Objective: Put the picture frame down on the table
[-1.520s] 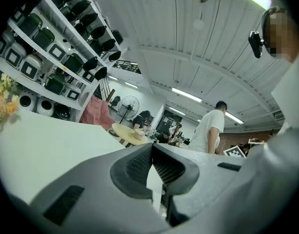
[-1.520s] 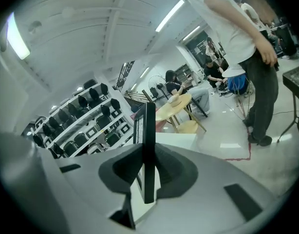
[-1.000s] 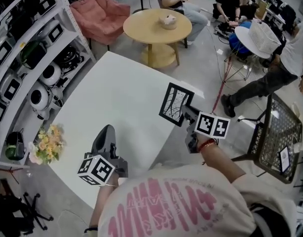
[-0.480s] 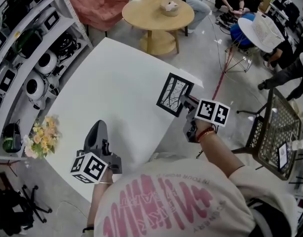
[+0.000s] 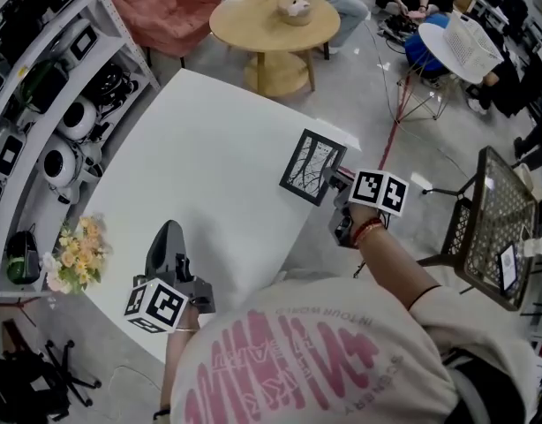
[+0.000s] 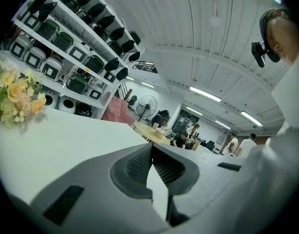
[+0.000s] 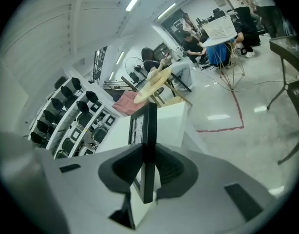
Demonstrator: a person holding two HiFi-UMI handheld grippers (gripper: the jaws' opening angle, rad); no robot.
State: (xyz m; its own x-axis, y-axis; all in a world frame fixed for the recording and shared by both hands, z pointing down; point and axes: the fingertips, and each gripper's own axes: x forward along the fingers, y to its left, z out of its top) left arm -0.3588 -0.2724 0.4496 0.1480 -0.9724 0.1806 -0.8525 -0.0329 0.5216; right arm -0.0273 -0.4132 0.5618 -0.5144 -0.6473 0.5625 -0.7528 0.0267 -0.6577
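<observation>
A black picture frame [image 5: 312, 166] with a branch drawing hangs above the right edge of the white table [image 5: 200, 175], held by its lower right side. My right gripper [image 5: 339, 184] is shut on it; in the right gripper view the frame's edge [image 7: 148, 145] stands upright between the jaws. My left gripper [image 5: 166, 241] hovers low over the table's near left part, shut with nothing in it; its jaw tips [image 6: 151, 150] touch.
A bunch of flowers [image 5: 77, 254] lies at the table's left edge. Shelves of appliances [image 5: 41, 87] run along the left. Beyond the table stand a round wooden table [image 5: 273, 20] and a pink chair [image 5: 165, 7]. A mesh chair [image 5: 496, 228] is at the right, with several people seated at the back.
The right gripper with the frame has stayed near the table's right edge, shifting slightly. The left gripper has drifted a little left and nearer the table's near edge.
</observation>
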